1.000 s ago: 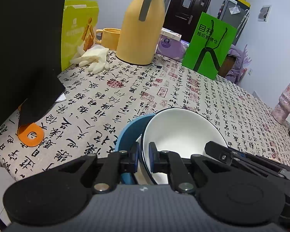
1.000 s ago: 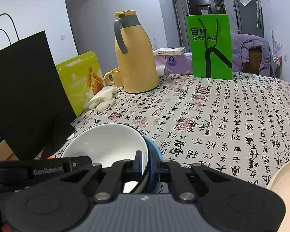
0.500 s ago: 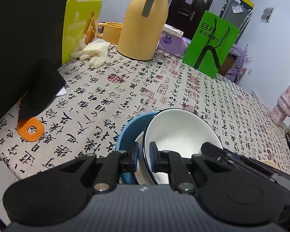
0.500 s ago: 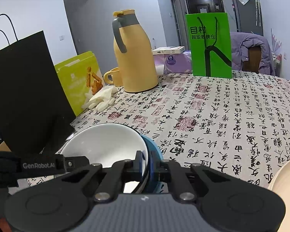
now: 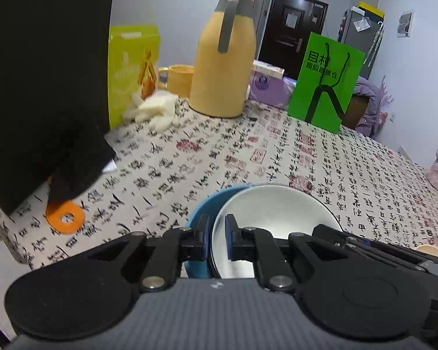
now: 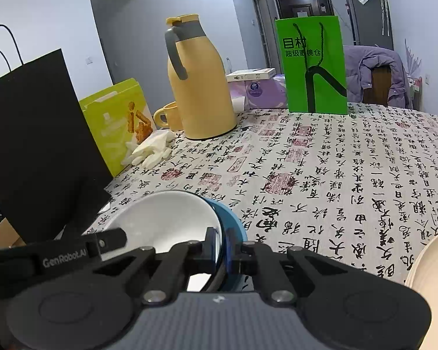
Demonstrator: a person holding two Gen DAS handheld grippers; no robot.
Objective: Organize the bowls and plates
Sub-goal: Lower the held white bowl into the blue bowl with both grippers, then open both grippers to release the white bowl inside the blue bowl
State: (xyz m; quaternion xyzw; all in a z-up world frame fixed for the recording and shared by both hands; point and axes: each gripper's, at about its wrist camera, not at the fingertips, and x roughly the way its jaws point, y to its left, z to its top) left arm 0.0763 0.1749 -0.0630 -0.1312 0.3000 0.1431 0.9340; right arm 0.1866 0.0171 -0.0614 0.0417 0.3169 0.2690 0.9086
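Left wrist view: left hand-held gripper [image 5: 217, 240], jaws nearly closed, pinching the near rims of a white bowl [image 5: 273, 214] nested in a blue bowl [image 5: 200, 214]; one pad sits outside the blue wall, the other inside the white one.

Right wrist view: right hand-held gripper [image 6: 222, 246], jaws likewise almost closed, clamped over the opposite side of the same pair: white bowl [image 6: 166, 218] to its left, blue bowl [image 6: 233, 224] to its right. Each device's black body shows in the other's view.

Location of bowls: near edge of the worktop [image 6: 350, 175], gripped on both sides; whether they rest on the cloth or hang just above it cannot be told.

Handling, as judged: glazed ware, stiff, smooth and breakable; likely slippery at the rim, and heavier as a pair than singly. The white bowl sits tilted in the blue one, so it may shift if tipped. Best hold is at the rim, both walls pinched together, on two opposite sides, kept level.

Further out:
- cream plate [image 6: 432, 265], only its edge in view, at the right of the bowls
- black bag [image 6: 41, 134], far left
- orange ring [image 5: 64, 217] beside it
- yellow-green box [image 6: 116, 122] and pale gloves [image 6: 151, 148]
- yellow jug [image 6: 200, 87] and mug [image 6: 168, 115]
- green bag [image 6: 312, 64], far side
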